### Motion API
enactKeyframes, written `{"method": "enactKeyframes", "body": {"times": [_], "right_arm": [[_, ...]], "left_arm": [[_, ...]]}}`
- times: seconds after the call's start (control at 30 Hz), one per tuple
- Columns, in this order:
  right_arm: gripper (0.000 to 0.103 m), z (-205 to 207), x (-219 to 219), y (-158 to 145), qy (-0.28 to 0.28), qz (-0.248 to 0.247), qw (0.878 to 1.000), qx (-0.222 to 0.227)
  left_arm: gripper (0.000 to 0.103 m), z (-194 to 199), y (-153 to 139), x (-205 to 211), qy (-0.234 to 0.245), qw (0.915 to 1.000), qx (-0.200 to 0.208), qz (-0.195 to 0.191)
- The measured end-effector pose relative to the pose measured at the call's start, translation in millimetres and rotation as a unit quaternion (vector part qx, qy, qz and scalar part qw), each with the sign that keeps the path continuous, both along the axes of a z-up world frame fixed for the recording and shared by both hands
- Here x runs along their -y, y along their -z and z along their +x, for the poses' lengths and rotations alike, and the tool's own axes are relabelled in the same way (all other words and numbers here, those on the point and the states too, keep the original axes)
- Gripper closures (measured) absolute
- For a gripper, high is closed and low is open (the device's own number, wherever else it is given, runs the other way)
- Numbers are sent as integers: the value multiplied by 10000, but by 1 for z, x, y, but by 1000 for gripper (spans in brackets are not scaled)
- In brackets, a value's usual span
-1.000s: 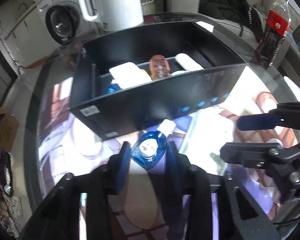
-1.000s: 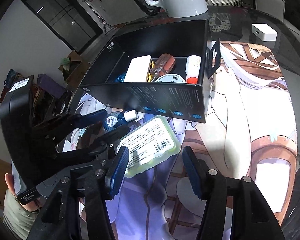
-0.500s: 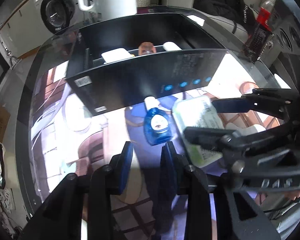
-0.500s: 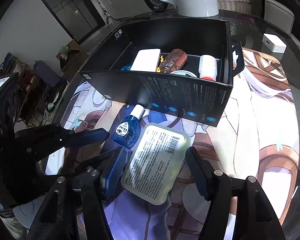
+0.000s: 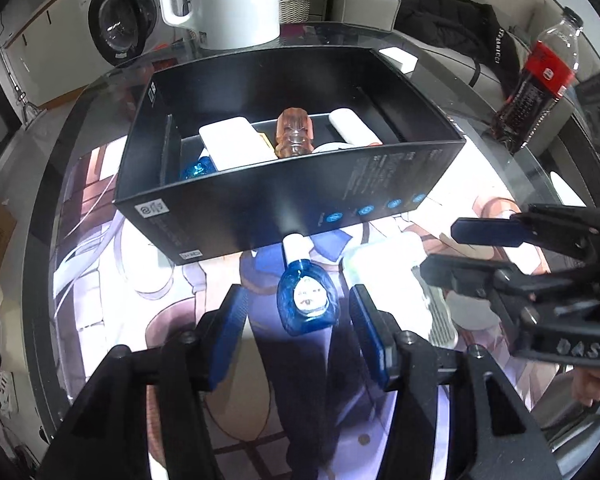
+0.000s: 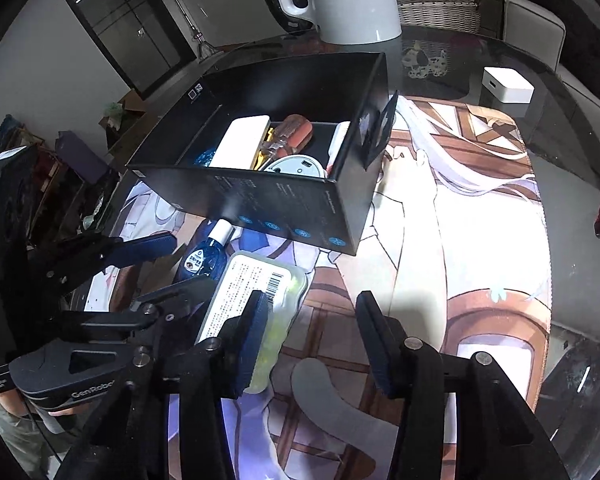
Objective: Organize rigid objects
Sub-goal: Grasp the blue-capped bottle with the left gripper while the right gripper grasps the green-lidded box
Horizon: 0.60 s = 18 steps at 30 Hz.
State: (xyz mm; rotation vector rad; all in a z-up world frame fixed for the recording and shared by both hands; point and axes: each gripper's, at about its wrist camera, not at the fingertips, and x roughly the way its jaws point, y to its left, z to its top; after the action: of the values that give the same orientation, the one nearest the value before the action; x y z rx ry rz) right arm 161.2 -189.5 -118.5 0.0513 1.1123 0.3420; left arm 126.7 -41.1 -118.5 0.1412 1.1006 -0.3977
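The left claw [image 5: 298, 318] hangs over the worktop [image 5: 500, 92] with its jaws opening. A small blue bottle [image 5: 306, 300] lies flat on the printed mat [image 6: 480, 240] between its pads, clear of both, so the claw is released. The bottle's white cap [image 5: 294, 244] points at the near wall of the black box [image 5: 260, 208] and sits just beside it.

The right claw [image 6: 312, 336] is to the right of the bottle, its jaws closing. A flat pale-green case [image 6: 256, 292] with a printed label lies on the mat just right of the bottle. The right claw's left pad [image 6: 256, 332] overlaps the case's right edge, and most of the case lies to the left of that pad. The gap between the pads shows bare mat. Whether the pad touches the case I cannot tell; nothing is grasped.

The box stands on the far part of the mat, open at the top. Inside, from left to right, are a blue item [image 5: 198, 168] low in the near corner, a white slab [image 5: 236, 144], an amber bottle [image 5: 296, 132], a round white disc [image 6: 296, 166] and a white tube [image 5: 350, 126].

Beyond the box stands a white jug [image 5: 224, 0]. A cola bottle [image 5: 540, 80] stands at the far right of the worktop, and a small white cube [image 6: 506, 86] sits to the right of the box.
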Motion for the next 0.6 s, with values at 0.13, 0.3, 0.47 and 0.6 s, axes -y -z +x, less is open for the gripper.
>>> {"method": "enactKeyframes", "body": {"times": [0.13,0.3,0.47,0.6], "right_arm": [[48,-3,-4,-3,-77,166,9998,0],[45,-6,-17,2,-206,173,9996,-56],[43,-4,-26,6,-192,197,9995,-136],[28,-4,-44,11,-305,78,9994,-127]], "left_arm": [[74,5,5,1,26,9999,-111,-50],[74,1,7,1,71,9999,-69,120],[74,-4,6,-22,-174,9997,-141,126],[74,-11,8,-38,-326,9991,-218,136]]}}
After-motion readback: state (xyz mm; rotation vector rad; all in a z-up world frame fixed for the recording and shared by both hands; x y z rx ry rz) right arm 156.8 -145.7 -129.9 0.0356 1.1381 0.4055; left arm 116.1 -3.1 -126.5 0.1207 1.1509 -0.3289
